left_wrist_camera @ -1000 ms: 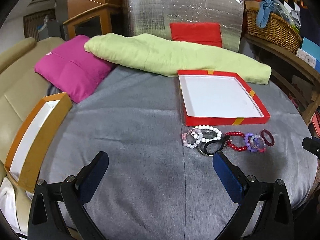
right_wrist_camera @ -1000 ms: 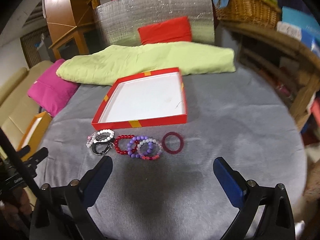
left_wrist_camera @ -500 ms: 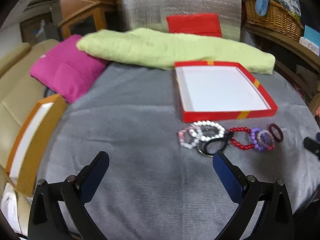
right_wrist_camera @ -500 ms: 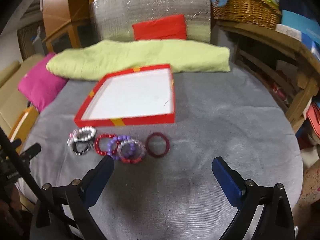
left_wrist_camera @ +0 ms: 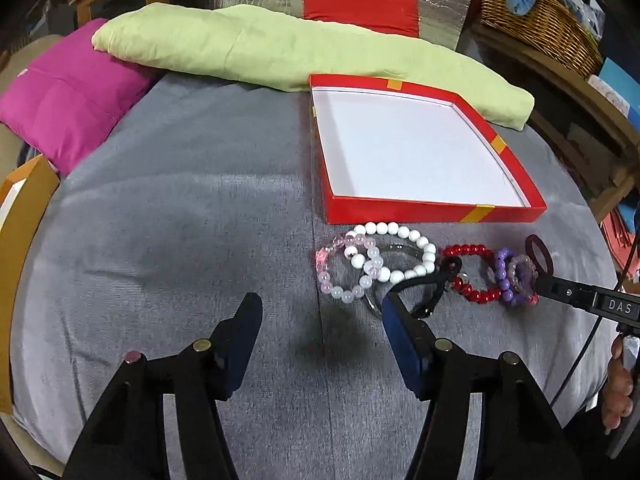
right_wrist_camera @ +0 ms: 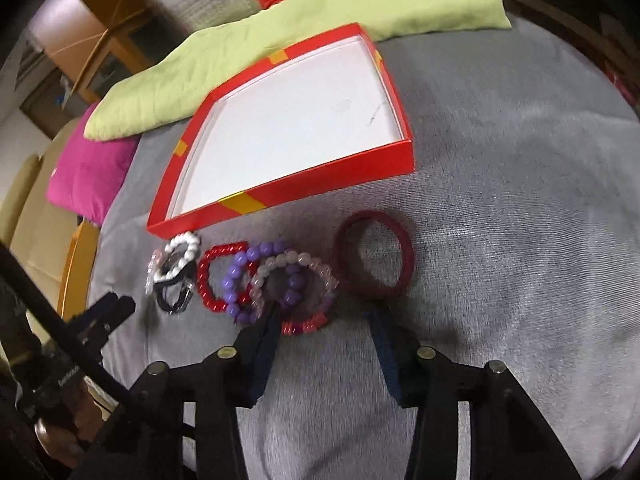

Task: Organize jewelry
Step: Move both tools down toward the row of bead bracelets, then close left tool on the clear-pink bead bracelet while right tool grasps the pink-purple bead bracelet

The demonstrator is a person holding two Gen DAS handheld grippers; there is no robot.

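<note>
- On the grey cloth (left_wrist_camera: 180,208), left wrist view: the left gripper (left_wrist_camera: 320,332) hovers low with its jaws apart and nothing between them. Its right finger sits just beside the white bracelet (left_wrist_camera: 404,256) and the pink bracelet (left_wrist_camera: 340,276).
- The red box (left_wrist_camera: 424,210) lies just behind the row of bracelets, open and with nothing in it. The red bracelet (left_wrist_camera: 472,276) and purple bracelet (left_wrist_camera: 506,276) lie further right, overlapping.
- A black clip (left_wrist_camera: 436,288) lies across the white and red bracelets and may snag a lift.
- Right wrist view: the right gripper (right_wrist_camera: 324,320) is open at medium width and holds nothing. One finger lies over the pale bracelet (right_wrist_camera: 296,268); the other sits at the near edge of the maroon ring (right_wrist_camera: 376,256).
- Step in hand, as judged: first pick, not yet closed. No bracelet is in the box.
- Next move calls for closing on a single band, then lifting clear of the overlapping loops and over the box wall.
- Surroundings: green pillow (right_wrist_camera: 304,12) and pink cushion (right_wrist_camera: 88,168) lie beyond the box, clear of the path.
</note>
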